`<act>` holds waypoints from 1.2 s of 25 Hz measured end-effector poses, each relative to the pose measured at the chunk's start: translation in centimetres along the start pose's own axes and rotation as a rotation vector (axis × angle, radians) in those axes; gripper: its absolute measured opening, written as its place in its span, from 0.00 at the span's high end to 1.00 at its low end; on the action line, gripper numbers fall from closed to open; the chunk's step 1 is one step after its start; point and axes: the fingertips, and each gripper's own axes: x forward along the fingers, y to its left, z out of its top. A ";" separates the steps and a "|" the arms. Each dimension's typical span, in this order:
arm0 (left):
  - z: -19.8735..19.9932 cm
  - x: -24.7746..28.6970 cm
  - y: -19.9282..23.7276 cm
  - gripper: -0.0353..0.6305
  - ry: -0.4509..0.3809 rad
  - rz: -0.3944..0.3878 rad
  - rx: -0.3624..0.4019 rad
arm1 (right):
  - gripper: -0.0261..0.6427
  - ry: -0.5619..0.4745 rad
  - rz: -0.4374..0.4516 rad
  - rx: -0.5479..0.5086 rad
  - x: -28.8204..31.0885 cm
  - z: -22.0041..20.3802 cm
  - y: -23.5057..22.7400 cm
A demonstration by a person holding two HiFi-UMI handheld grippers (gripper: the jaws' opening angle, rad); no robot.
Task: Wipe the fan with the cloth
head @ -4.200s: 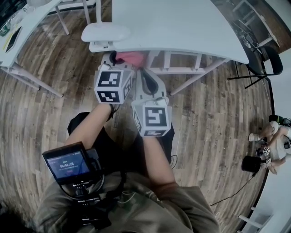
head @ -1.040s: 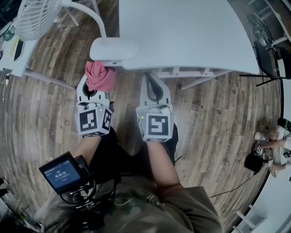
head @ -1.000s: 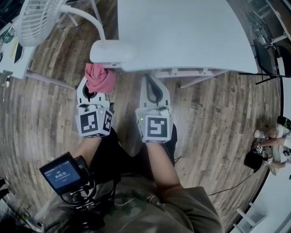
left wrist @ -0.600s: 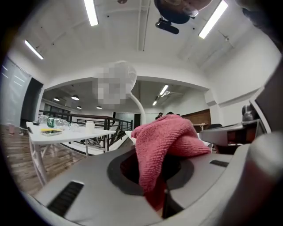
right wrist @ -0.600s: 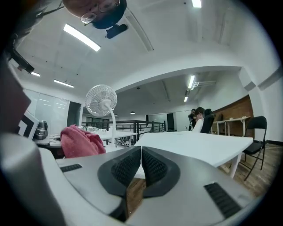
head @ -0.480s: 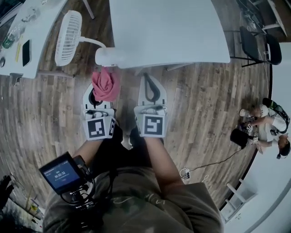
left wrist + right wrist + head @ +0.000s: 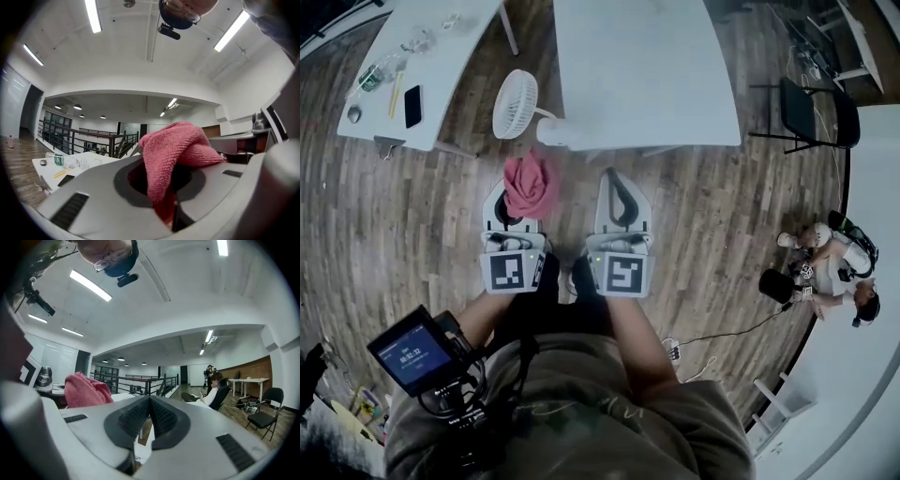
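Note:
A small white fan stands with its base on the near left corner of the white table, its round head hanging out past the table's left edge. My left gripper is shut on a bunched pink cloth, which sticks up out of the jaws, just below the fan in the head view. My right gripper is shut with nothing in it; its ribbed pads meet. Both grippers are held level side by side, short of the table edge.
A second white table at the upper left carries a phone, a bottle and small items. A black folding chair stands right of the main table. People sit on the floor at the far right. Wooden floor lies below.
Both grippers and the camera have risen. The table and floor look farther away, and the whole fan head has come into view. The cloth stays in the left gripper.

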 end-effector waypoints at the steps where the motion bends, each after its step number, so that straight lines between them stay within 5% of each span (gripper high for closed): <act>1: 1.0 -0.2 0.9 0.84 -0.017 -0.002 0.016 | 0.96 -0.008 -0.003 -0.017 0.0 1.2 0.2; 10: 4.9 -1.6 4.1 0.84 -0.060 0.020 -0.025 | 0.96 -0.031 -0.078 -0.099 -1.8 6.1 0.0; 15: 6.6 -2.8 4.0 0.84 -0.087 0.065 -0.096 | 0.96 -0.068 -0.039 -0.117 -2.4 8.3 1.0; 20: 9.3 -5.9 2.9 0.84 -0.148 0.090 -0.016 | 0.96 -0.109 0.033 -0.049 -4.0 9.5 4.4; 23: 9.4 -7.9 1.9 0.84 -0.157 0.137 -0.047 | 0.96 -0.135 0.068 -0.025 -6.0 9.0 5.2; 26: 8.8 -10.8 0.0 0.84 -0.143 0.164 -0.078 | 0.96 -0.116 0.084 0.031 -9.5 7.5 5.3; 30: 9.0 -16.7 -5.2 0.84 -0.165 0.185 -0.003 | 0.96 -0.133 0.114 0.030 -17.3 7.6 4.3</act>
